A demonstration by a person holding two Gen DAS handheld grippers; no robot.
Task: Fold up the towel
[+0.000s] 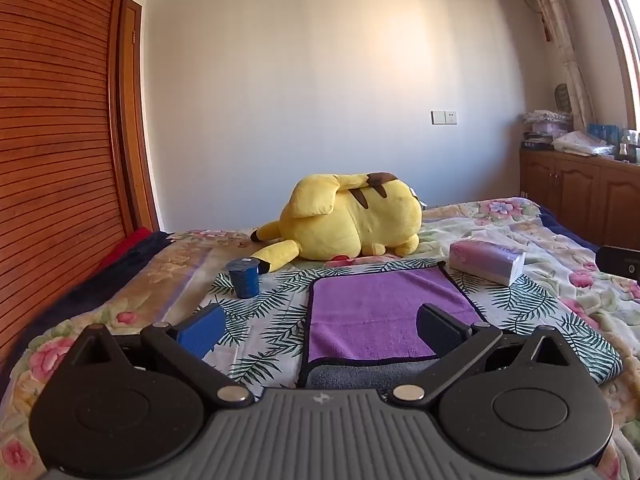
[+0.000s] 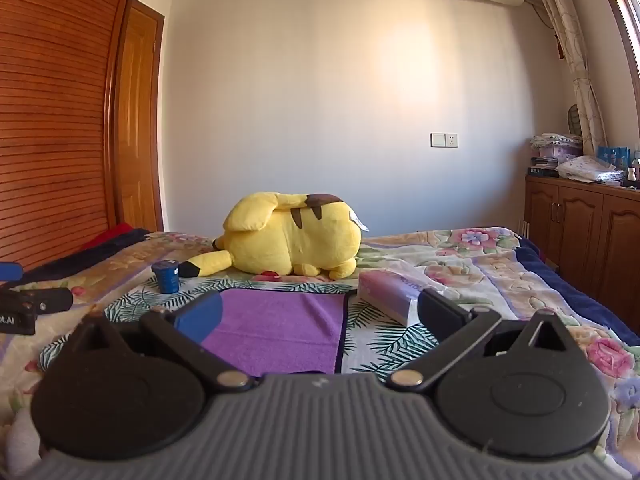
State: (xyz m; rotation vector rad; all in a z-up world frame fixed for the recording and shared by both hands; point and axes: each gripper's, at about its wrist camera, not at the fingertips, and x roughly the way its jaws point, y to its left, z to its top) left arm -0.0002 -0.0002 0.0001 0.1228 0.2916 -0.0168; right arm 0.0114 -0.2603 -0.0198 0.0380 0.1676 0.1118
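A purple towel (image 1: 372, 312) with dark trim lies flat on a leaf-print cloth on the bed; a grey underside shows along its near edge. In the right wrist view the towel (image 2: 280, 328) lies between the fingers, left of centre. My left gripper (image 1: 320, 330) is open and empty, hovering over the towel's near left part. My right gripper (image 2: 320, 316) is open and empty, over the towel's near right edge. The left gripper's body shows in the right wrist view (image 2: 28, 308) at the left edge.
A yellow plush toy (image 1: 344, 220) lies behind the towel. A blue cup (image 1: 243, 278) stands at the towel's far left. A tissue pack (image 1: 488, 260) lies at its far right. A wooden wardrobe (image 1: 52, 140) stands left, a cabinet (image 1: 580, 188) right.
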